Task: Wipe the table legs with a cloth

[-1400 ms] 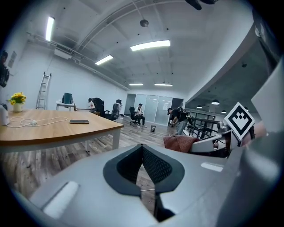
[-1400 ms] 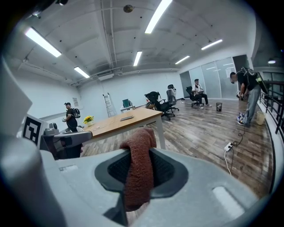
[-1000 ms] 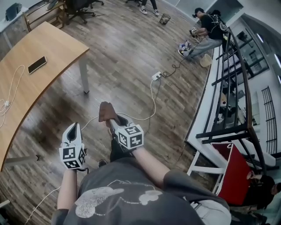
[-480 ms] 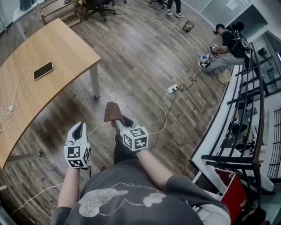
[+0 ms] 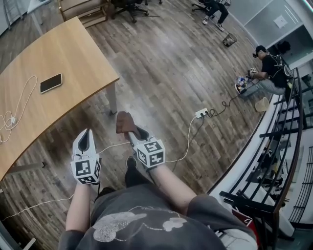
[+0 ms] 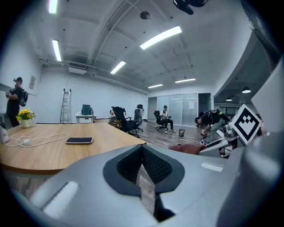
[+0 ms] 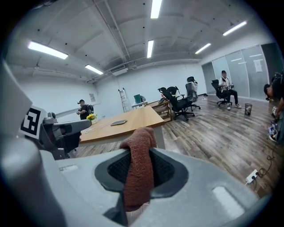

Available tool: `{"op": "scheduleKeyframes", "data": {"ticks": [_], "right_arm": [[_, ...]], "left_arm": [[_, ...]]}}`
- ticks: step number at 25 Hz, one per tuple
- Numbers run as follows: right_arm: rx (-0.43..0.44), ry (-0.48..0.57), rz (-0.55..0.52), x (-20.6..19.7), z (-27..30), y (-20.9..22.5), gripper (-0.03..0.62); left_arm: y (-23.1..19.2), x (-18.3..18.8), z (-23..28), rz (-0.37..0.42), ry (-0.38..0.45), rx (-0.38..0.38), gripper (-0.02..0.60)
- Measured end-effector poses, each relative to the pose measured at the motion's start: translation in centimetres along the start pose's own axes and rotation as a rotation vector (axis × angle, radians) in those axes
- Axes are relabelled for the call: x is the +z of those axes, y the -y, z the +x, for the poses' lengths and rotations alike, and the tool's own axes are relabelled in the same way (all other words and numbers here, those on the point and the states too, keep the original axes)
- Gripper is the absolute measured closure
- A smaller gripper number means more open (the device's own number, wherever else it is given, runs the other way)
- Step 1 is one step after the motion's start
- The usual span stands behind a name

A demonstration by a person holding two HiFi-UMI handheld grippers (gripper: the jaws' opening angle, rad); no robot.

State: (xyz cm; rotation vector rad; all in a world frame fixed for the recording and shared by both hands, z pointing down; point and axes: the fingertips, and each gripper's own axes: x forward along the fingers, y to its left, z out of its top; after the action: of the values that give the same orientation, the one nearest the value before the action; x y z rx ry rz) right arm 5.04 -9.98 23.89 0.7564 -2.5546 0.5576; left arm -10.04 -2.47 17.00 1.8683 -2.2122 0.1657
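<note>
A brown cloth (image 5: 123,122) (image 7: 139,167) is pinched in my right gripper (image 5: 131,134), which is shut on it and held above the wood floor. The cloth's free end points toward the white table leg (image 5: 112,99) (image 7: 160,137) at the near corner of the wooden table (image 5: 58,58), a short way ahead and apart from it. My left gripper (image 5: 86,142) (image 6: 146,186) hangs beside the right one, jaws shut with nothing between them. In the left gripper view the cloth (image 6: 188,148) shows at the right.
A phone (image 5: 51,83) and a white cable (image 5: 14,110) lie on the tabletop. A white cord runs across the floor to a power strip (image 5: 202,113). Office chairs (image 5: 128,6) stand at the far end. A person (image 5: 266,68) crouches near the black railing (image 5: 274,161) at the right.
The head view has shifted, so the table and its corner leg now sit closer to the grippers. Both grippers keep their pose, and the cloth stays clamped in the right one.
</note>
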Motion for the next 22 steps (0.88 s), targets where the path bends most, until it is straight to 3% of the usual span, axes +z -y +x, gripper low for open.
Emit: {"op": "scheduleKeyframes", "data": {"ticks": [15, 22], "right_arm": [[-0.071, -0.026, -0.001, -1.0, 2.4, -3.1, 0.513], [-0.093, 0.012, -0.023, -0.1, 4.1, -2.7, 0.513]], "left_arm": [[-2.4, -1.5, 0.8, -0.034, -0.017, -0.120, 0.563], [-2.1, -2.4, 2.4, -0.004, -0.006, -0.183, 0.563]]}}
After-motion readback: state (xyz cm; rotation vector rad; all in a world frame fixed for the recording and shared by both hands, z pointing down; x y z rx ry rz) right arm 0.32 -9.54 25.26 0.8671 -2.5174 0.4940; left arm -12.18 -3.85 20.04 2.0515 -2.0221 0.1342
